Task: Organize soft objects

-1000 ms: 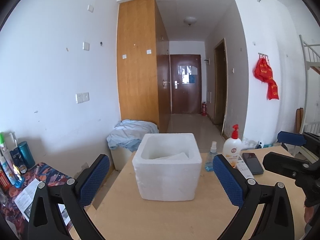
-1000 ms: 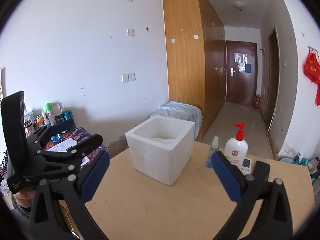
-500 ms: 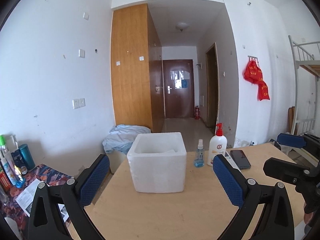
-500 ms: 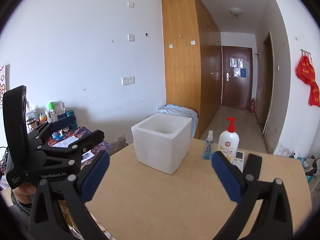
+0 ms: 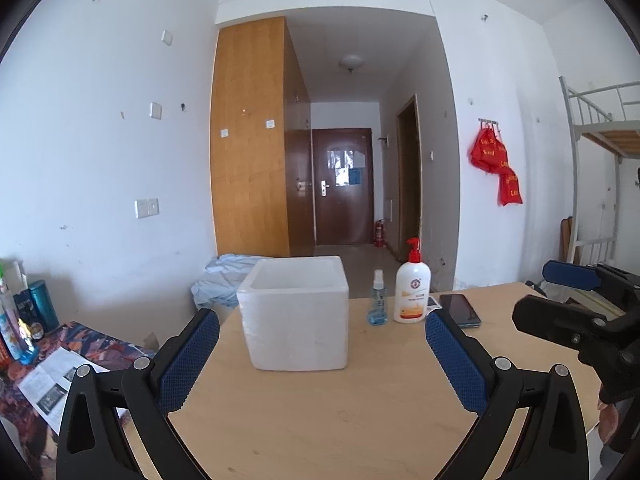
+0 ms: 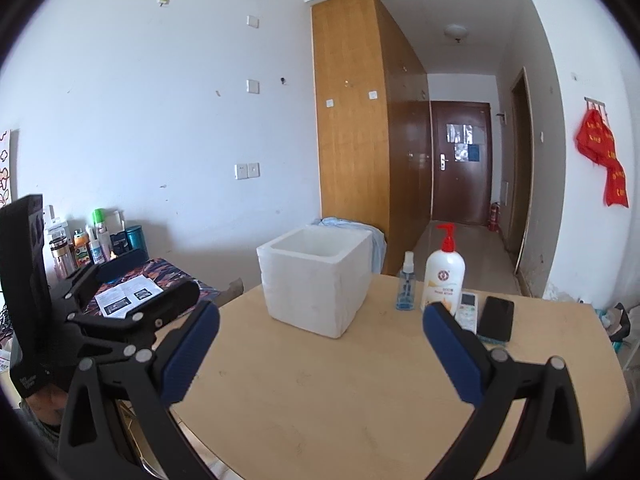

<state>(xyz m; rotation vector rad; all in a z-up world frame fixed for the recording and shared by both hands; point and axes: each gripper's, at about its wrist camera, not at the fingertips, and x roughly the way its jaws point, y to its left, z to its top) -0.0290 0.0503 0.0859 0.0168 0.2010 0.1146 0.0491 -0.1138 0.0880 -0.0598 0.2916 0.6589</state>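
Bare-walled room, wooden table (image 5: 320, 420): white foam box (image 5: 295, 316) at twelve o'clock.

Your left gripper (image 5: 322, 354) and right gripper (image 6: 320, 346) both gape wide, empty. The box looks light, brittle; take its rim gently. No soft objects show.

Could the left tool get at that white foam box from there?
Probably yes: the left tool is open and empty, the white foam box sits straight ahead, and only bare table lies between.

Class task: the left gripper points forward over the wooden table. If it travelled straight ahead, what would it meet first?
Most likely the white foam box, which sits centred between the open left gripper fingers, with bare light wooden table before it. Depth is uncertain.
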